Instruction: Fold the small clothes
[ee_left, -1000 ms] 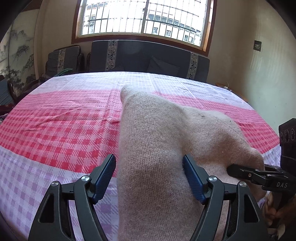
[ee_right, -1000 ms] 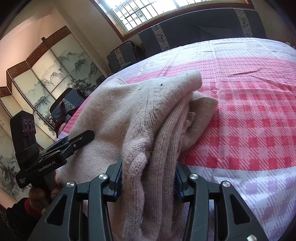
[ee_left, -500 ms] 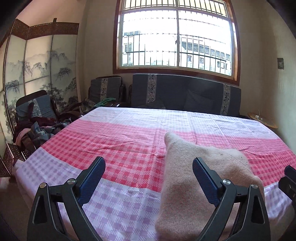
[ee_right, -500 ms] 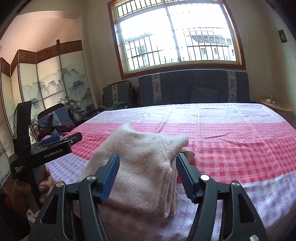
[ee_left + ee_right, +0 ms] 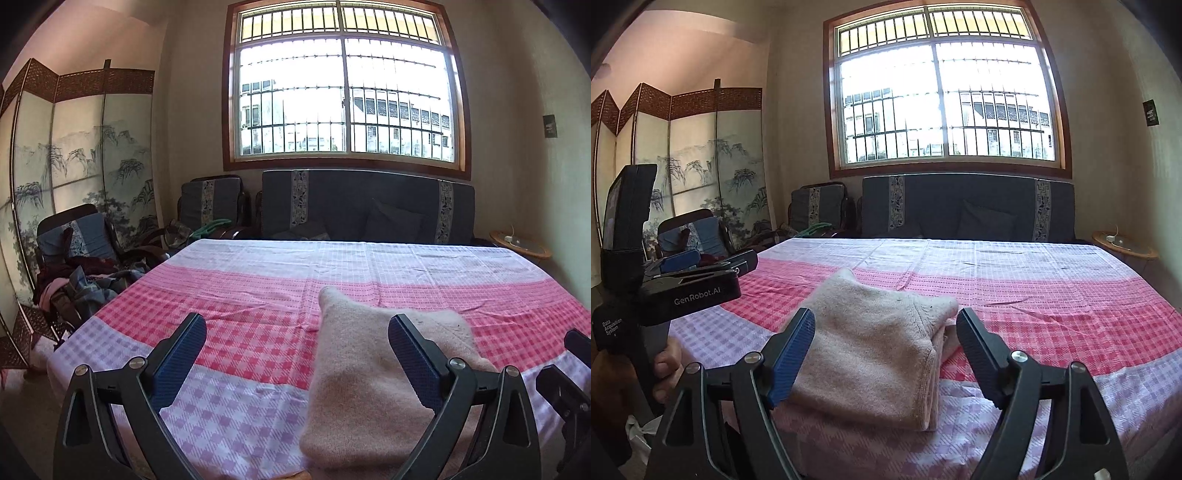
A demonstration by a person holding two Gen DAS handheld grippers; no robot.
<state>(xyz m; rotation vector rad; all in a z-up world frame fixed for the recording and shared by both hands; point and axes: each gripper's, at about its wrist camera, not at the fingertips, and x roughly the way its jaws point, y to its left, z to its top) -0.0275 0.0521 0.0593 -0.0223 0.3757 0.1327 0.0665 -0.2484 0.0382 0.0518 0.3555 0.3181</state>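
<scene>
A folded beige knitted sweater [image 5: 369, 373] lies on the bed's pink and lilac checked sheet [image 5: 236, 332], near the front edge. My left gripper [image 5: 295, 325] hangs open above and behind it, with the sweater lying beyond its right finger and nothing pressed between the pads. In the right wrist view the sweater [image 5: 879, 347] shows stacked layers along its right side. My right gripper [image 5: 886, 314] hovers over it with its jaws opening and the pads clear of the cloth. A hand [image 5: 665, 369] holds the left device's handle at the left.
Beyond the bed, a dark sofa [image 5: 369, 210] stands under the barred window. An armchair heaped with clothes [image 5: 85, 280] and a painted folding screen [image 5: 74, 166] are at the left. At the right wall there is a small round side table [image 5: 521, 245].
Both grippers let go of the sweater, opened wide, and rose and pulled back from it. The sweater now lies folded on the sheet.
</scene>
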